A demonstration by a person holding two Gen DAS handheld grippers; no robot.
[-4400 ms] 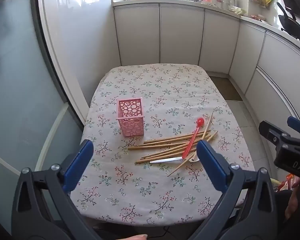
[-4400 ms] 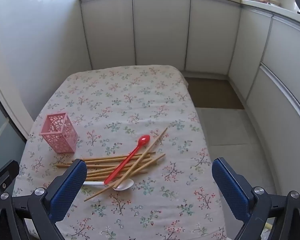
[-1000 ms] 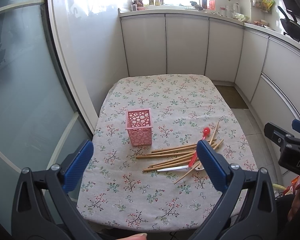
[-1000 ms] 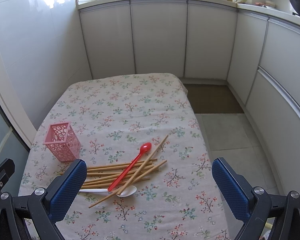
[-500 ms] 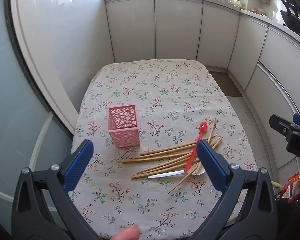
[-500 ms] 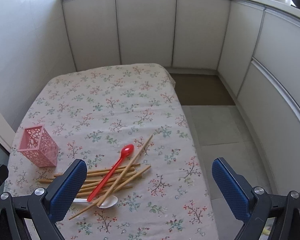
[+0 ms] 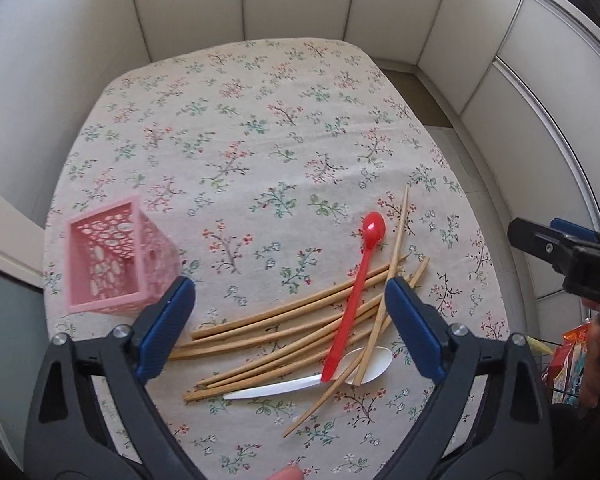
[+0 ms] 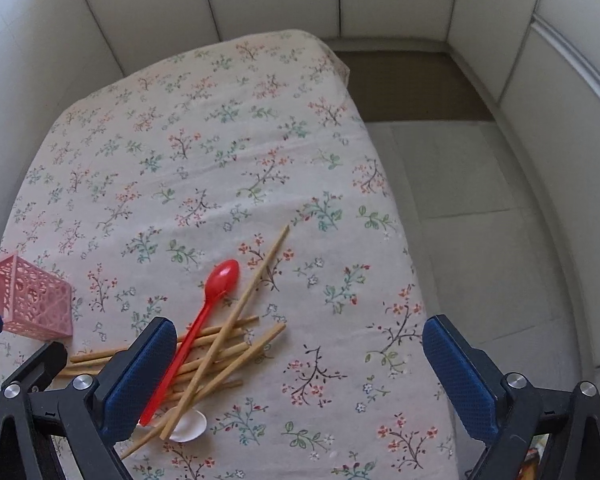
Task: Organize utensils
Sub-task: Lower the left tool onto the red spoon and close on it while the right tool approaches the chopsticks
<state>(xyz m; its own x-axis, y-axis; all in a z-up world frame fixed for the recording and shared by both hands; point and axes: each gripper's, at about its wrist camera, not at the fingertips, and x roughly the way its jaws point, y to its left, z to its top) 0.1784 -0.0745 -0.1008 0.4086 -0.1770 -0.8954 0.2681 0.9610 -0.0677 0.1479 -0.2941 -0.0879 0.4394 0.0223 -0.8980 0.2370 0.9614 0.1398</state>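
A pile of wooden chopsticks (image 7: 284, 334) lies on the floral tablecloth (image 7: 260, 140), with a red spoon (image 7: 354, 300) across it and a white spoon (image 7: 300, 384) underneath. A pink perforated holder (image 7: 112, 268) stands to the left, empty. My left gripper (image 7: 288, 328) is open above the pile, fingers on either side of it. My right gripper (image 8: 300, 376) is open to the right of the pile; its left finger (image 8: 140, 376) overlaps the chopsticks (image 8: 220, 352) and red spoon (image 8: 196, 332). The holder (image 8: 32, 300) sits far left.
White cabinet doors (image 7: 292, 0) curve around the far and right sides. The table's right edge drops to a tiled floor (image 8: 480, 220) with a brown mat (image 8: 412, 84). A colourful packet (image 7: 576, 360) lies low at the right.
Both grippers have moved down and forward toward the table; the utensil pile and holder now look much larger and closer. Nothing on the table has moved.
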